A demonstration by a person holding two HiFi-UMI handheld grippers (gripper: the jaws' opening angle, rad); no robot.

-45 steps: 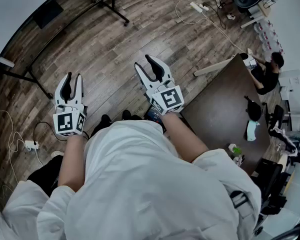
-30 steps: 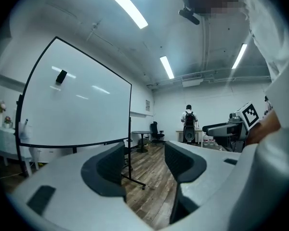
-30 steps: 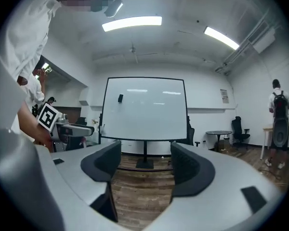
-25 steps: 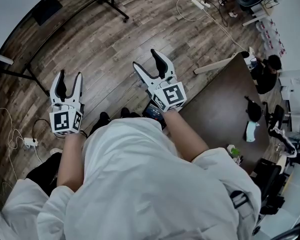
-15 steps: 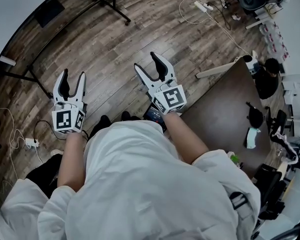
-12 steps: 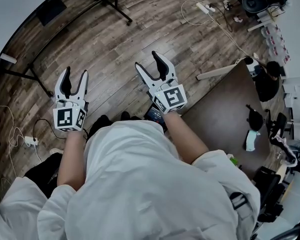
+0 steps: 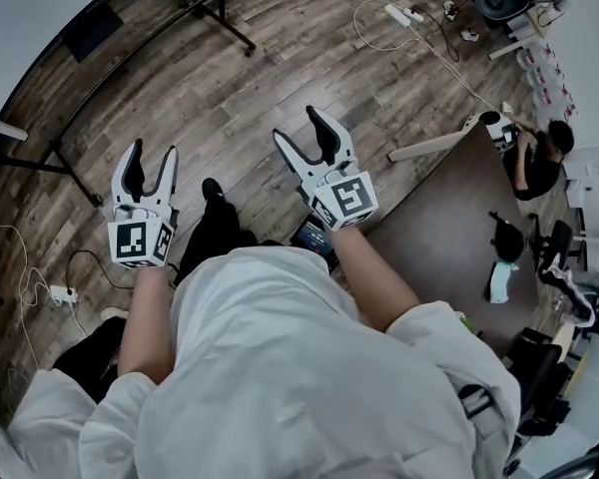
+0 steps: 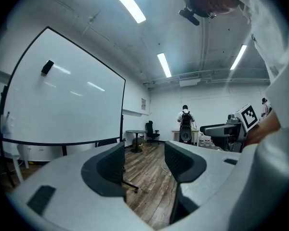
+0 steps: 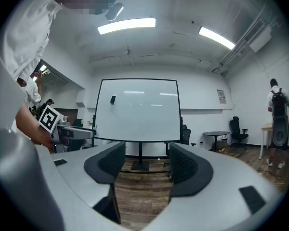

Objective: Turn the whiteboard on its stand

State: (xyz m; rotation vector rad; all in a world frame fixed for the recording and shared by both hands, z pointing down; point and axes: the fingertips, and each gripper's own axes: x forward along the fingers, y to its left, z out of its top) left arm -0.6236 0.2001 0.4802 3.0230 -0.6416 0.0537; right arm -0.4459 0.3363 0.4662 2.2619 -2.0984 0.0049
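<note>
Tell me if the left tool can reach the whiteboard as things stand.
Probably not yet: the whiteboard stands to the left of the open left tool, apart from it. Only wooden floor lies between, so stepping closer should do.

Whiteboard [image 9: 137, 109] glossy (pale glare streaks); floor [image 7: 280, 78] matt wood planks; stand [image 9: 139, 152] black metal.

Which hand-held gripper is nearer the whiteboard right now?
Left. The left hand-held gripper has the whiteboard close ahead on its left; the right hand-held gripper, jaws just closed a little yet apart and empty, faces it squarely from farther back. Neither touches it.
</note>
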